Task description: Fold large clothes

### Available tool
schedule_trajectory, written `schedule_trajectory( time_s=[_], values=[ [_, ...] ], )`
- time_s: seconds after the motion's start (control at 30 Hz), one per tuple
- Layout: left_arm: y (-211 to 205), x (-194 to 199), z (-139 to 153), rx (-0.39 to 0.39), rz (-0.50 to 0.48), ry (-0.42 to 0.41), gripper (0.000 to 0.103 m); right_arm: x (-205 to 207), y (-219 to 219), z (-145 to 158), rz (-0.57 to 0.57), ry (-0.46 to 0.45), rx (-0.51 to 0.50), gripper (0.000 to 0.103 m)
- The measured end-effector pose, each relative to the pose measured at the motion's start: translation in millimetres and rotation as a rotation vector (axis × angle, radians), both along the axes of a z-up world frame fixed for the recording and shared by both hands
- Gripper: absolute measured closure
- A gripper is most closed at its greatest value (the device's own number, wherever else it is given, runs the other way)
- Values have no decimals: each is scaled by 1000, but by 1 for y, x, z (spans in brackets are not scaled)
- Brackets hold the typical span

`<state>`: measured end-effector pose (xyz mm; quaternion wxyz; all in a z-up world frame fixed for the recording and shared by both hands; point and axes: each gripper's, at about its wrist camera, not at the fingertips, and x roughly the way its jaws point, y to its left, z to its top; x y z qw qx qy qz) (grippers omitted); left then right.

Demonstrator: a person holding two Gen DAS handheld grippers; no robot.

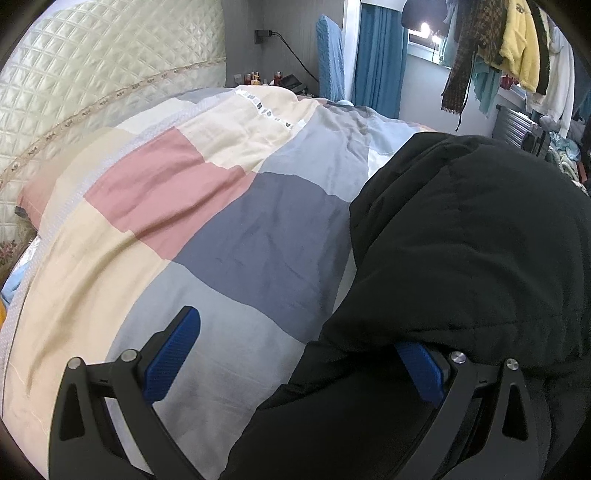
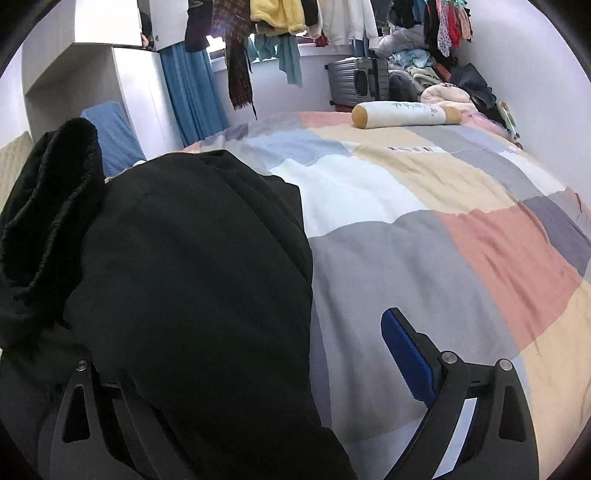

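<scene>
A bulky black padded jacket (image 1: 461,240) lies on the patchwork bedspread (image 1: 229,229). In the left wrist view it fills the right side and drapes over the right finger of my left gripper (image 1: 295,332), whose jaws stand wide open; quilt shows between the left blue pad (image 1: 173,354) and the jacket's edge. In the right wrist view the jacket (image 2: 192,277) covers the left half, its furry hood (image 2: 55,192) raised at the far left. My right gripper (image 2: 258,332) is open wide. Its left finger is hidden under the jacket, and its right blue pad (image 2: 406,358) is clear of the cloth above the bedspread (image 2: 424,240).
A quilted headboard (image 1: 74,74) stands at the left, a bolster pillow (image 2: 402,114) lies at the bed's far end. A grey suitcase (image 2: 358,81), piled clothes (image 2: 443,85) and hanging garments (image 2: 280,14) line the window wall. Blue curtains (image 2: 192,96) hang beyond.
</scene>
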<state>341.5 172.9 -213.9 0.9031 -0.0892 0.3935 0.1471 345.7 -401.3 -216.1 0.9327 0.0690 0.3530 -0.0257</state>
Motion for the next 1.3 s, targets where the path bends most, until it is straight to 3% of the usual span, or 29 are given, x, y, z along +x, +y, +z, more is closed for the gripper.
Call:
schedule_trajectory(
  time_s=[0.47,0.97,1.1,1.3],
  values=[
    [-19,-46,45,-7,-89,-92,2,-59,29,64,64,-70,46,9],
    [-40,-159,172,-33,-233,-233,2,-186,78,195,195,-278,61,8],
    [-35,-191,202,-7,-247,-260,2,-215,79,225,211,-290,68,8],
    [-8,-228,236,-82,-304,-247,2,-255,65,262,280,-281,128,8]
  ],
)
